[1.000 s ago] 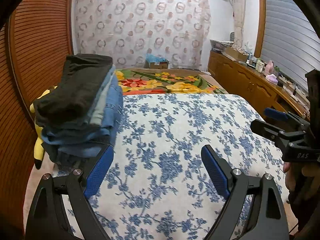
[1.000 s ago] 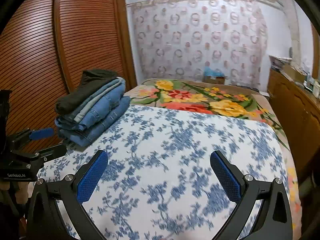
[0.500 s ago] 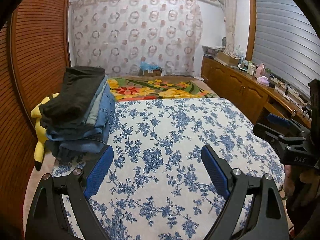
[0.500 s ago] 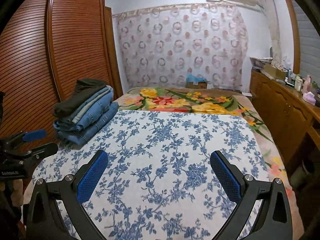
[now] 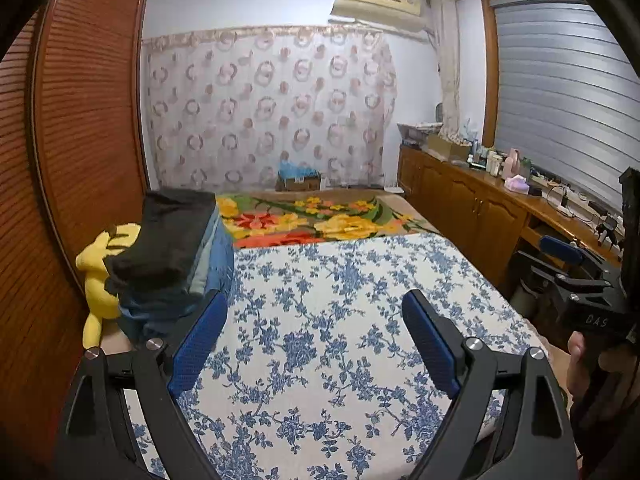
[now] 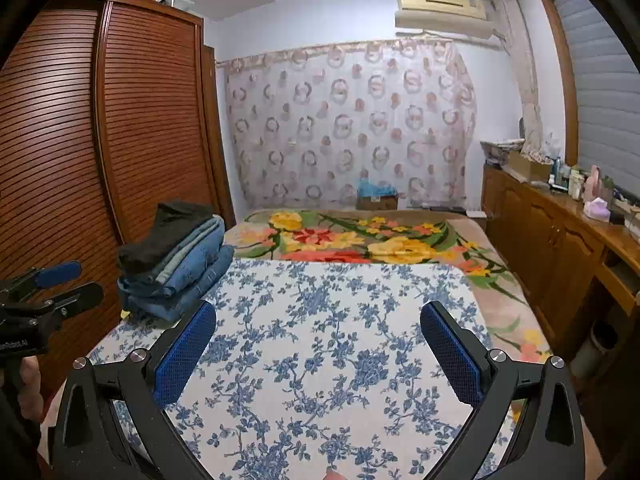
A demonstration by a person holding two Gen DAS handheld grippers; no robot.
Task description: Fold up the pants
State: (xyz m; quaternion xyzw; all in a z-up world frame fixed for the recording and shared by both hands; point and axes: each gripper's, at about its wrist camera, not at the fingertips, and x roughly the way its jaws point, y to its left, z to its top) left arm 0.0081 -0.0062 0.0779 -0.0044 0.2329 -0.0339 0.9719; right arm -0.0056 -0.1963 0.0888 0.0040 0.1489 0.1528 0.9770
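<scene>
Pants (image 6: 176,264) folded, stacked, black topmost

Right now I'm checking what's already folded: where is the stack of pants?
The stack of folded pants sits at the left edge of the blue-flowered bedspread, against the slatted wooden wardrobe, with a yellow plush toy beside it; both views show it on the left.

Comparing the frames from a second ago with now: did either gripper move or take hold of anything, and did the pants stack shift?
Both views pulled back from the bed and tilted up, so ceiling now shows. The left gripper and right gripper stayed open and empty; nothing was grasped or released. The stack of folded pants sits unchanged at the blue floral cover's left edge.
</scene>
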